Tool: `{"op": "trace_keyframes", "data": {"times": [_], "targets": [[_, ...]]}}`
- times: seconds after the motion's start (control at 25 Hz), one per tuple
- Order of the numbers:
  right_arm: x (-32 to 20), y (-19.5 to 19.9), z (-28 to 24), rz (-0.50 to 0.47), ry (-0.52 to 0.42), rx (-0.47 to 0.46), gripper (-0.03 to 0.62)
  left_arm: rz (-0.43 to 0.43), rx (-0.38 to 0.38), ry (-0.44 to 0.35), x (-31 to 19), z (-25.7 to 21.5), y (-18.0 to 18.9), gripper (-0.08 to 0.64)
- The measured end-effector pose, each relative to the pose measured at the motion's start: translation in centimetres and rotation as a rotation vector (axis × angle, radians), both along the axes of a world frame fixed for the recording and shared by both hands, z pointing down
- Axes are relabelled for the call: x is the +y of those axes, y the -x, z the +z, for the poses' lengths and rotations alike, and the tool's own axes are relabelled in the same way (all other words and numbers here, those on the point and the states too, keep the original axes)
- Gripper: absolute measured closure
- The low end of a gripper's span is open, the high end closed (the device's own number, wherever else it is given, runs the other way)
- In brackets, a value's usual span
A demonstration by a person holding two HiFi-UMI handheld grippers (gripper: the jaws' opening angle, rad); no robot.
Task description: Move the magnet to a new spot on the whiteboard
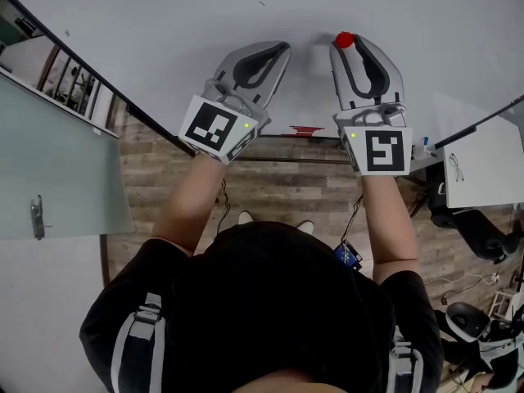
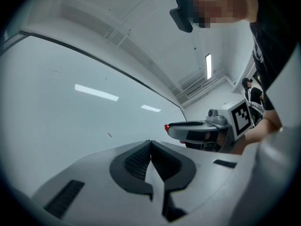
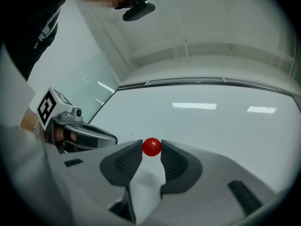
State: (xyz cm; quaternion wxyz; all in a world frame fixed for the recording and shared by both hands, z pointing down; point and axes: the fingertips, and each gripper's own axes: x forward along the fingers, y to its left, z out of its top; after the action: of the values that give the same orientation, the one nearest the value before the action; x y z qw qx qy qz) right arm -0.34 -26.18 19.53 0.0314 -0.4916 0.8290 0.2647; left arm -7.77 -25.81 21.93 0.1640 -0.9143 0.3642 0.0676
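Office or lab room: large whiteboard (image 1: 164, 23); wood-plank floor (image 1: 278, 182) below it, frosted glass door (image 1: 57, 162) beside it, ceiling strip light (image 2: 207, 66) above.

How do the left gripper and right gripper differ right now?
The right gripper is shut on a red magnet; the left gripper is shut on nothing. In the head view the left gripper slants toward the right one, while the right gripper points straight at the whiteboard. Both are grey and of the same build.
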Motion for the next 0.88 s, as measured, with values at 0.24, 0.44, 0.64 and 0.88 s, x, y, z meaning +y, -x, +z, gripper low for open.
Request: {"op": "trace_keyframes", "data": {"times": [0.24,0.44,0.64,0.88], "targets": [[0.6,0.7,2.7,-0.051,0.073,0.008,0.476,0.003,-0.013,0.036,0.6,2.0,0.3,0.555],[1.1,1.4,5.3,-0.115,0.141,-0.012,0.476,0.016,-0.021,0.073,1.5,4.0,0.7,0.555],[1.6,1.9,8.1,-0.151,0.22,-0.037,0.476,0.022,-0.036,0.104,2.1,6.1,1.2,0.555],[1.7,1.1,11.7,-0.179,0.307,-0.074,0.474,0.012,-0.063,0.135,2.9,9.0,1.4,0.555]]}}
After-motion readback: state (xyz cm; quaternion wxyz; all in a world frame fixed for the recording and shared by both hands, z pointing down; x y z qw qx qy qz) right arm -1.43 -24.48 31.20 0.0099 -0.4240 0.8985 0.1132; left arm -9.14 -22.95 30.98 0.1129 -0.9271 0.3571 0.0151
